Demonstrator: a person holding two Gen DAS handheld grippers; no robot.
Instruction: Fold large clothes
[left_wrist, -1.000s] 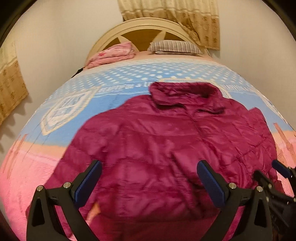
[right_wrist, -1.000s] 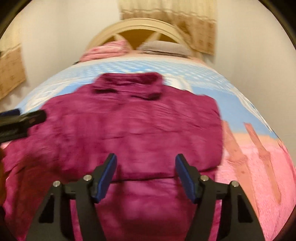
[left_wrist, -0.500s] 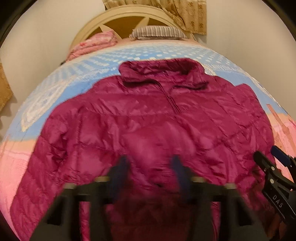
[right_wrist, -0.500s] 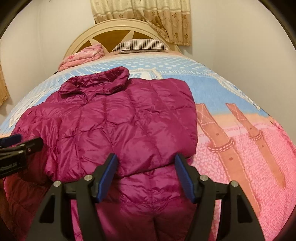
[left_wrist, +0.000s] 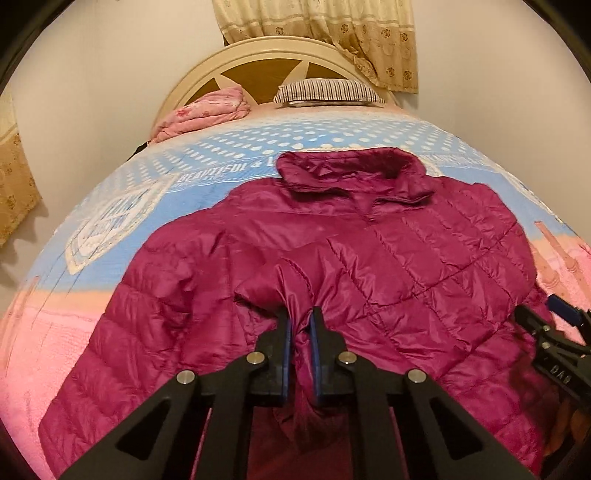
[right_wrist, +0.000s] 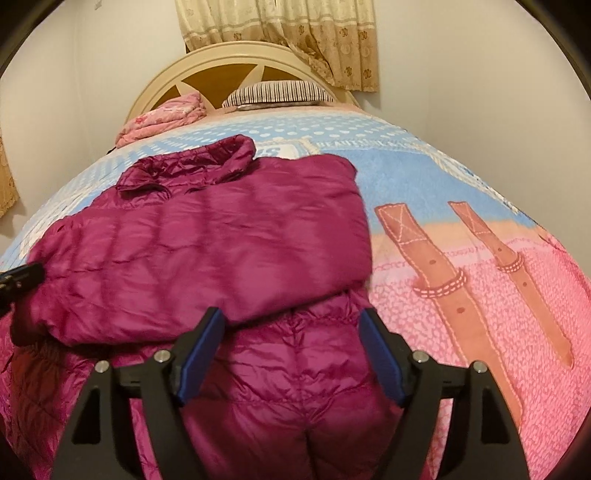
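Observation:
A large magenta quilted puffer jacket (left_wrist: 369, 251) lies spread on the bed, collar toward the headboard. My left gripper (left_wrist: 300, 321) is shut on a pinched fold of the jacket near its lower middle, lifting it slightly. In the right wrist view the jacket (right_wrist: 207, 251) has its right side folded over the body. My right gripper (right_wrist: 291, 332) is open and empty just above the jacket's lower right part. It also shows at the right edge of the left wrist view (left_wrist: 546, 325).
The bed (right_wrist: 461, 236) has a blue and pink printed blanket. A striped pillow (left_wrist: 328, 90) and a folded pink quilt (left_wrist: 207, 114) lie by the cream headboard (left_wrist: 258, 55). Walls and curtains stand behind.
My left gripper went from wide open to shut on a fold of the jacket and pulled it up. My right gripper stayed open and shifted slightly over the jacket's right side.

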